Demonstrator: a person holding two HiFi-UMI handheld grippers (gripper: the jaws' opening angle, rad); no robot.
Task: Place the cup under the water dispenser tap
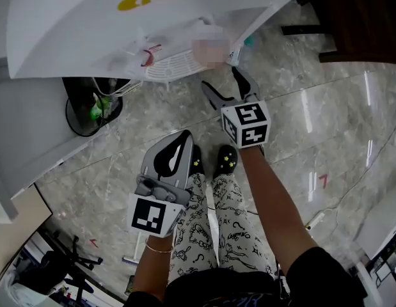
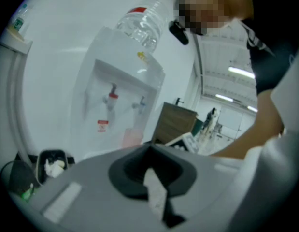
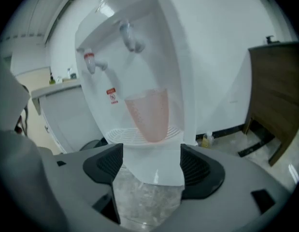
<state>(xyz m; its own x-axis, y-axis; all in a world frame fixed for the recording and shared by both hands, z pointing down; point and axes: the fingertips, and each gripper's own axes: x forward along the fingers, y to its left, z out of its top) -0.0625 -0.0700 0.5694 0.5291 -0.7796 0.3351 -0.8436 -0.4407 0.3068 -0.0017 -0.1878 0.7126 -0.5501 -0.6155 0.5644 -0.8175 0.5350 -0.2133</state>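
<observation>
A translucent pink cup (image 3: 149,112) stands upright on the white drip tray (image 3: 121,137) of the water dispenser (image 3: 154,57), below the grey tap (image 3: 131,38) and right of the red tap (image 3: 92,62). My right gripper (image 3: 148,166) is open and empty, a short way back from the cup. From the head view it (image 1: 226,82) hangs just before the drip tray (image 1: 175,64). The left gripper (image 1: 175,152) is lower and further back, shut with nothing held. Its own view shows the dispenser (image 2: 115,100) and the cup (image 2: 131,138) faintly.
A black bin (image 1: 89,110) with rubbish stands left of the dispenser. A dark wooden cabinet (image 1: 357,18) is at the right, and a small bottle (image 1: 247,41) sits on the floor beside the dispenser. The person's shoes (image 1: 226,158) are on the marble floor below the grippers.
</observation>
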